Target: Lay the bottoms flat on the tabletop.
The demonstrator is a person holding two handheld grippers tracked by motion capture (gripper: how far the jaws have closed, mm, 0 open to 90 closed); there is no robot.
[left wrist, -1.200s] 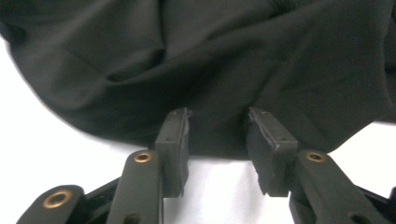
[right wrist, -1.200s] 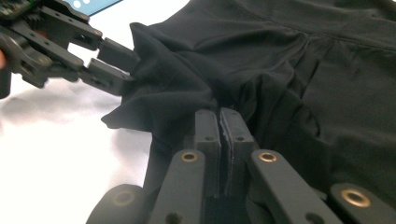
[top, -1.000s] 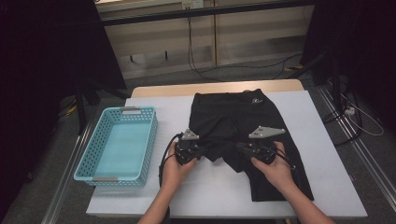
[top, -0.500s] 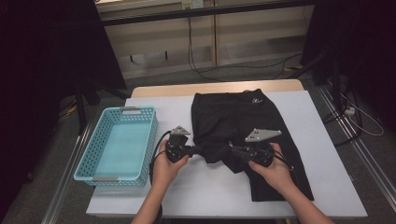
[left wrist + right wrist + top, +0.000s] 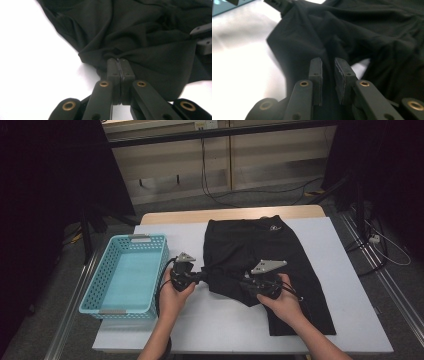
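Shorts (image 5: 260, 255) | left gripper (image 5: 119, 62) pinches fold | right gripper (image 5: 328, 67) fingertips apart, cloth contact unclear

Bare forearms, no sleeves; each hand carries a black tool: left tool (image 5: 200, 276), right tool (image 5: 239, 285). Grey three-cornered plates on top, black cables trailing, brass-ringed pivot screws at seven and five o'clock in both gripper views

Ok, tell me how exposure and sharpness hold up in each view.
High view: dim, dark surroundings, black shorts lose detail. Left gripper view: white table blown out, fingers sharp. Right gripper view: table glare at left, cloth soft and blurred, fingers fairly sharp.
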